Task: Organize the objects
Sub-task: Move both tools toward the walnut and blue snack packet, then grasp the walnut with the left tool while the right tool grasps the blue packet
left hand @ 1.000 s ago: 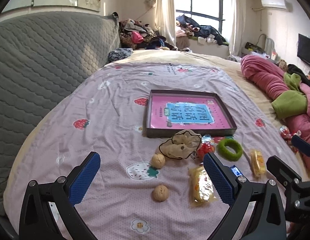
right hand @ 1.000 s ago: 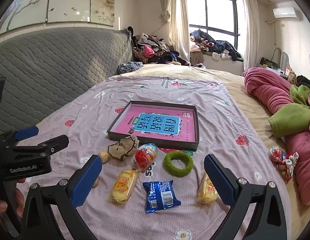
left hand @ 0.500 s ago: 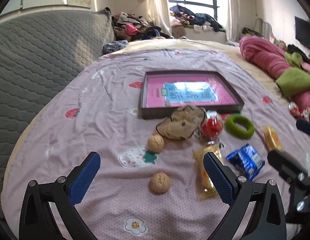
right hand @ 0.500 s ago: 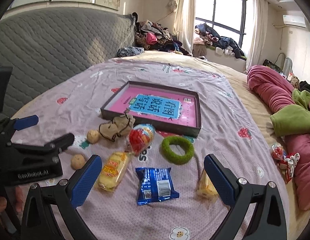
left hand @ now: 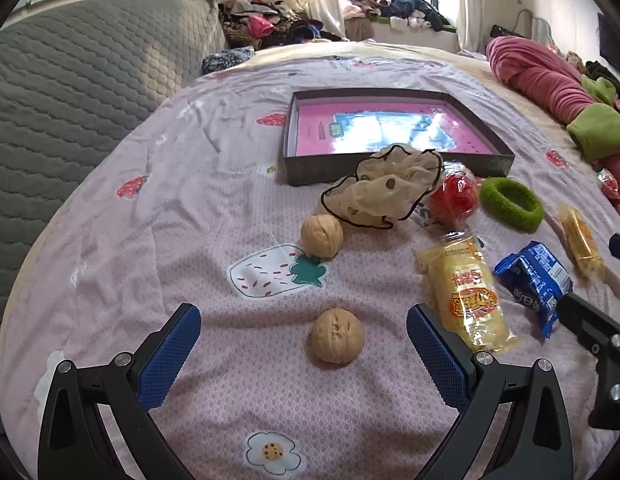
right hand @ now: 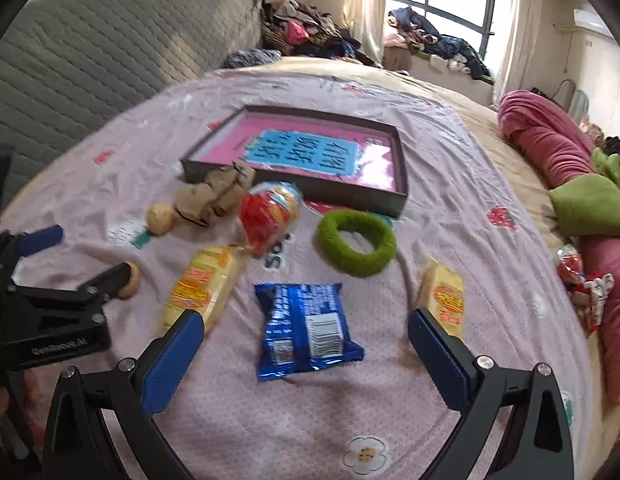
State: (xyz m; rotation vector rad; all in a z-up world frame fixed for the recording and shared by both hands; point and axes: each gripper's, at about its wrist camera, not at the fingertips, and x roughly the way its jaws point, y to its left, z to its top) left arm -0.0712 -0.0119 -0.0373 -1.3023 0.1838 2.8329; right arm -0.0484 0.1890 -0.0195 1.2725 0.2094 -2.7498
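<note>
Left wrist view: your left gripper [left hand: 301,346] hangs low over the bedspread [left hand: 197,208], jaws wide, empty, straddling a walnut [left hand: 336,340]. Right wrist view: your right gripper [right hand: 305,354] gapes empty around the blue packet [right hand: 305,328], its long axis pointing away from you.

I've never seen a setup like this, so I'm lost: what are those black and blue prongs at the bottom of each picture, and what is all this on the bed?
There is no robot here. A person holds a two-finger gripper in each hand, and a wide-angle camera on each one looks forward along its fingers. One picture comes from the left gripper, the other from the right gripper. Both are open and hold nothing.

On the bedspread lie a shallow box with a pink book inside, two walnuts, a beige scrunchie, a green hair ring, a red-and-blue snack bag, two yellow cake packs and a blue cookie pack.

The left gripper points at the nearer walnut, the right at the blue pack.
</note>
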